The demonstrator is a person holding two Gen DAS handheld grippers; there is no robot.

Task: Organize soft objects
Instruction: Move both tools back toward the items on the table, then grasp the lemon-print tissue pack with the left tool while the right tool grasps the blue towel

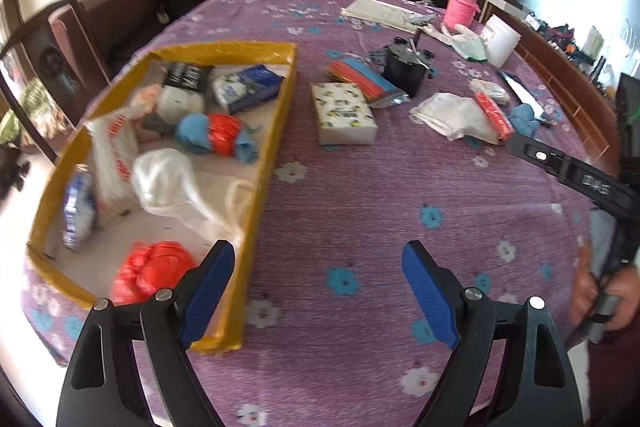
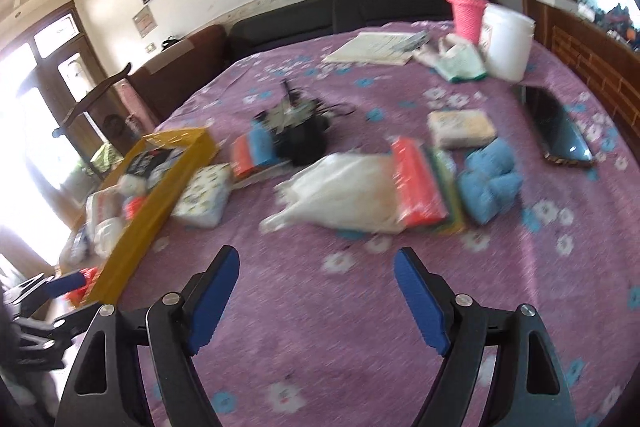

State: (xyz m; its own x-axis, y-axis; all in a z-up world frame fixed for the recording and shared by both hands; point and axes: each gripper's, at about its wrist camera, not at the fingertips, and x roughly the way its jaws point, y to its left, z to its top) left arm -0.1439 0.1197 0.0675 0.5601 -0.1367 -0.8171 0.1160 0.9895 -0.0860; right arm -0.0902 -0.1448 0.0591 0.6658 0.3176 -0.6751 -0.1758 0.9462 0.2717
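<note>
A yellow box (image 1: pixel 276 131) on the purple flowered cloth holds several soft items: a red bag (image 1: pixel 154 273), a white plastic bag (image 1: pixel 168 179), a blue and red cloth roll (image 1: pixel 216 139) and tissue packs. My left gripper (image 1: pixel 319 251) is open and empty, low over the cloth beside the box's near right corner. My right gripper (image 2: pixel 317 255) is also open and empty. A short way beyond it lie a white plastic bag (image 2: pixel 344 191), a red pack (image 2: pixel 418 183) and a blue cloth (image 2: pixel 490 179). A printed tissue pack (image 2: pixel 204 197) sits next to the box (image 2: pixel 160 195).
Farther back are a black object (image 2: pixel 300 139), a second tissue pack (image 2: pixel 462 129), a phone (image 2: pixel 556 127), a pink bottle (image 2: pixel 466 7), a white jar (image 2: pixel 506 43), papers (image 2: pixel 372 49) and gloves. A hand (image 1: pixel 600 291) shows at the right edge. A dark sofa stands behind the table.
</note>
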